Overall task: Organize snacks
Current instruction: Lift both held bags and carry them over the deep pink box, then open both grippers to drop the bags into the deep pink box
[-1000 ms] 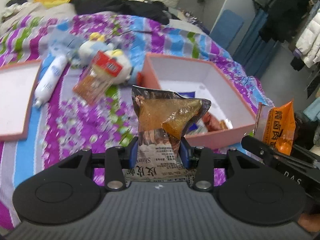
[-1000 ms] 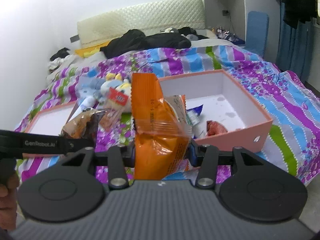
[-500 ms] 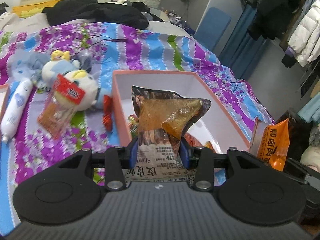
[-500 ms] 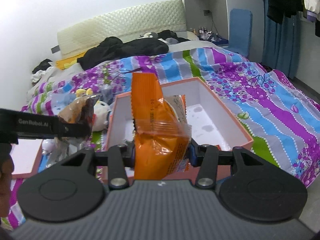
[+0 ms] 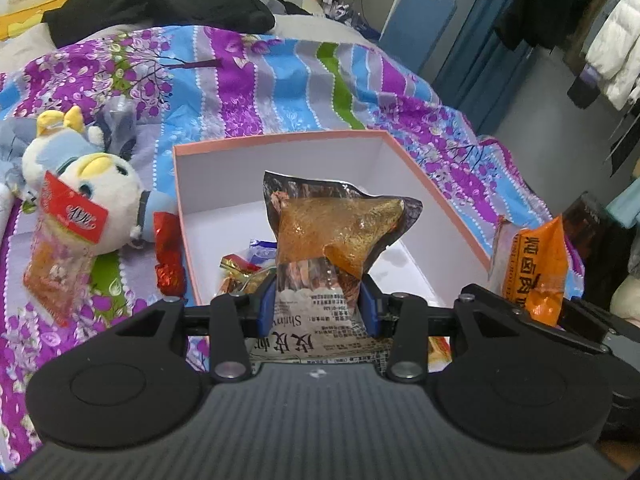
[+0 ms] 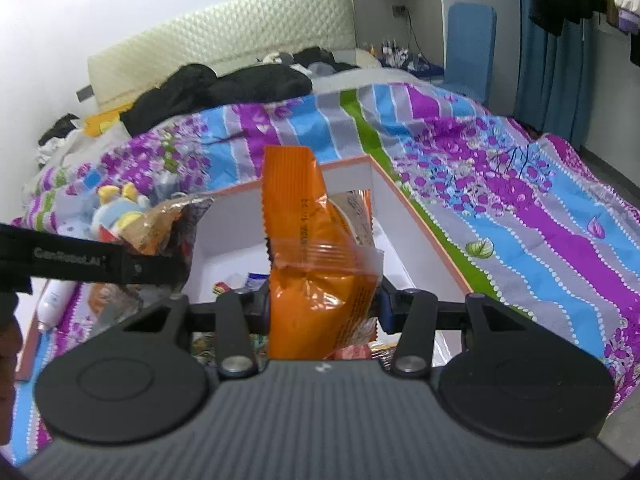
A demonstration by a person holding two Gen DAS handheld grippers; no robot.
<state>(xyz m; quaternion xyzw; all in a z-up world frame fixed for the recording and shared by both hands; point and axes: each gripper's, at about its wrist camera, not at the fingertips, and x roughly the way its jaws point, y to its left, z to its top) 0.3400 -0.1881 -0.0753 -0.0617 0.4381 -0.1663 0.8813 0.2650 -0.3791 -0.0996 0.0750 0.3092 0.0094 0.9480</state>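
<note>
An open pink cardboard box [image 5: 436,196] sat on the bed's striped floral quilt [image 5: 280,92], near the quilt's front edge. A few small wrapped snacks [image 5: 244,268] lay in the box at its near left corner. Just left of the box, against its outer wall, lay a red foil-wrapped sweet [image 5: 168,252]. Further left lay a white and blue plush toy [image 5: 100,196], with a clear snack bag with a red label [image 5: 60,248] on its near side. Behind the box, at the quilt's far edge, a heap of black clothing [image 5: 160,4] lay before the padded cream headboard [image 6: 224,52].
</note>
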